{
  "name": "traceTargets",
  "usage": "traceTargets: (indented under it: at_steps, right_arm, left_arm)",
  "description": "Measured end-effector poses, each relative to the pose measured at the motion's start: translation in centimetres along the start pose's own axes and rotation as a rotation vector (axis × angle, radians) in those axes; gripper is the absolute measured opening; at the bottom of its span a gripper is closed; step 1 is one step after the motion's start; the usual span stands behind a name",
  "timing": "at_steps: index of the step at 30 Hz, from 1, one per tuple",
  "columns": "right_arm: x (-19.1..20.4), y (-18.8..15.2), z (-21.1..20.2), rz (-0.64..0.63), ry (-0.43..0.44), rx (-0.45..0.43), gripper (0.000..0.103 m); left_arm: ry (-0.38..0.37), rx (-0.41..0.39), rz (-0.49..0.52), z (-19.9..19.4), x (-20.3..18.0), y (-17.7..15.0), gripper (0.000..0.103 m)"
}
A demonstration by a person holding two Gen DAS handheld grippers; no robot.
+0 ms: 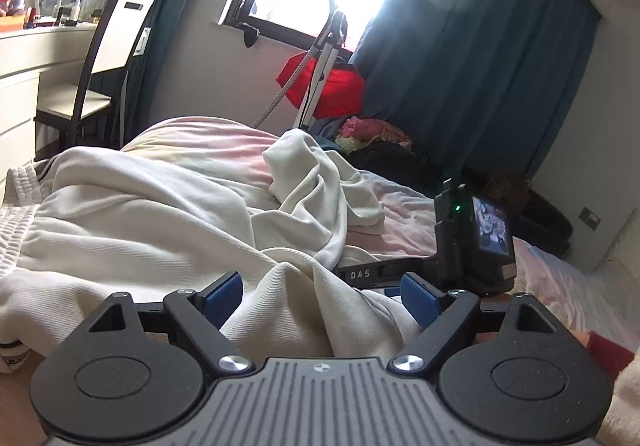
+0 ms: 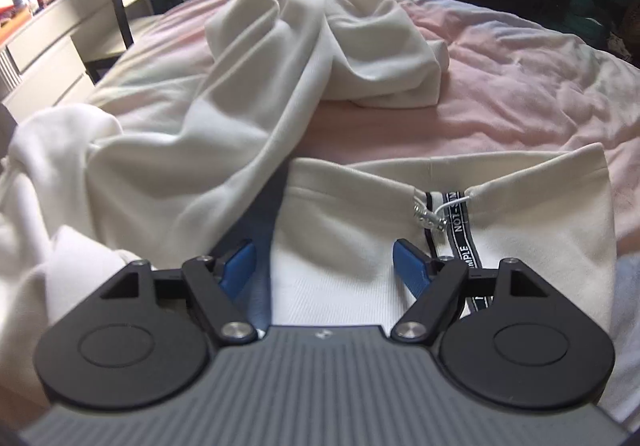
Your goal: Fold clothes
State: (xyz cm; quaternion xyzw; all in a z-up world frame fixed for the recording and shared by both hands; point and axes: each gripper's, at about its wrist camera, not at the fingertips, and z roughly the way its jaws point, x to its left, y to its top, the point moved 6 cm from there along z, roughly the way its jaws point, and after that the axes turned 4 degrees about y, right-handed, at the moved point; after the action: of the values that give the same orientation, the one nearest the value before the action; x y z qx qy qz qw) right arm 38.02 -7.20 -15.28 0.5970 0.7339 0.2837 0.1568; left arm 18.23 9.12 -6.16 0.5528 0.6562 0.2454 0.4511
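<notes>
A cream-white hooded sweatshirt lies crumpled on the pink bedspread. My left gripper is open, its blue pads on either side of a raised fold of the cloth. The right gripper's body shows at the right of the left wrist view. In the right wrist view the sweatshirt has a bunched sleeve at the top and a flat neck part with a black-and-white label tape and a white tag string. My right gripper is open low over the neck part.
A black-and-white chair and white dresser stand at the left. A red bag on a stand, a pile of coloured clothes and dark teal curtains lie beyond the bed under a bright window.
</notes>
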Motion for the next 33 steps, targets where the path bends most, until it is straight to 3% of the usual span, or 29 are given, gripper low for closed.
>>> traceTargets:
  at_steps: [2, 3, 4, 8, 10, 14, 16, 19, 21, 23, 27, 29, 30, 31, 33]
  right_arm:
    - [0.1, -0.3, -0.1, -0.018, -0.012, -0.003, 0.041]
    - [0.1, -0.4, -0.3, -0.025, -0.019, -0.006, 0.018]
    - [-0.3, -0.2, -0.7, -0.019, -0.023, -0.015, 0.012]
    - [-3.9, 1.1, -5.1, 0.069, -0.042, -0.124, 0.009]
    - [-7.0, 1.7, -8.7, 0.148, -0.048, -0.213, 0.009]
    - [-15.7, -0.3, -17.5, 0.362, -0.029, -0.404, 0.009]
    - [-20.6, -3.4, -21.7, 0.507, -0.026, -0.497, 0.009]
    - [-27.8, -10.9, -25.6, 0.776, 0.009, -0.584, 0.009]
    - [-31.8, -16.8, -26.2, 0.986, 0.117, -0.596, 0.009]
    - [-33.8, -21.9, -25.7, 1.094, 0.188, -0.560, 0.010]
    - [-34.5, -27.0, -24.7, 1.183, 0.269, -0.531, 0.013]
    - [-34.4, -27.3, -24.3, 1.215, 0.310, -0.528, 0.036]
    - [-34.3, -27.4, -24.1, 1.217, 0.314, -0.527, 0.064]
    - [-34.0, -27.4, -23.9, 1.226, 0.323, -0.528, 0.081]
    - [-33.4, -27.4, -23.3, 1.247, 0.365, -0.527, 0.082]
  left_arm:
    - [0.001, 0.006, -0.007, 0.4, 0.2, 0.0, 0.088]
    - [0.003, 0.005, 0.000, 0.4, 0.0, -0.2, 0.088]
    - [0.005, 0.004, 0.008, 0.5, -0.3, -0.3, 0.088]
    - [0.013, 0.001, 0.038, 0.8, -1.2, -0.8, 0.088]
    - [0.017, -0.001, 0.054, 1.0, -1.6, -1.1, 0.088]
    - [0.020, 0.003, 0.068, 0.7, -2.4, -1.7, 0.088]
    - [0.019, 0.011, 0.072, 0.4, -2.9, -2.1, 0.088]
    - [0.019, 0.023, 0.079, -0.1, -3.6, -2.8, 0.088]
    - [0.018, 0.031, 0.083, -0.4, -4.1, -3.2, 0.088]
    - [0.017, 0.039, 0.088, -0.7, -4.6, -3.7, 0.088]
    - [0.016, 0.055, 0.097, -1.3, -5.6, -4.5, 0.088]
    - [0.018, 0.066, 0.100, -1.5, -6.0, -5.1, 0.088]
    - [0.023, 0.079, 0.100, -1.5, -6.2, -5.5, 0.088]
    - [0.028, 0.091, 0.099, -1.5, -6.4, -6.0, 0.088]
    - [0.036, 0.107, 0.101, -1.4, -6.7, -6.6, 0.088]
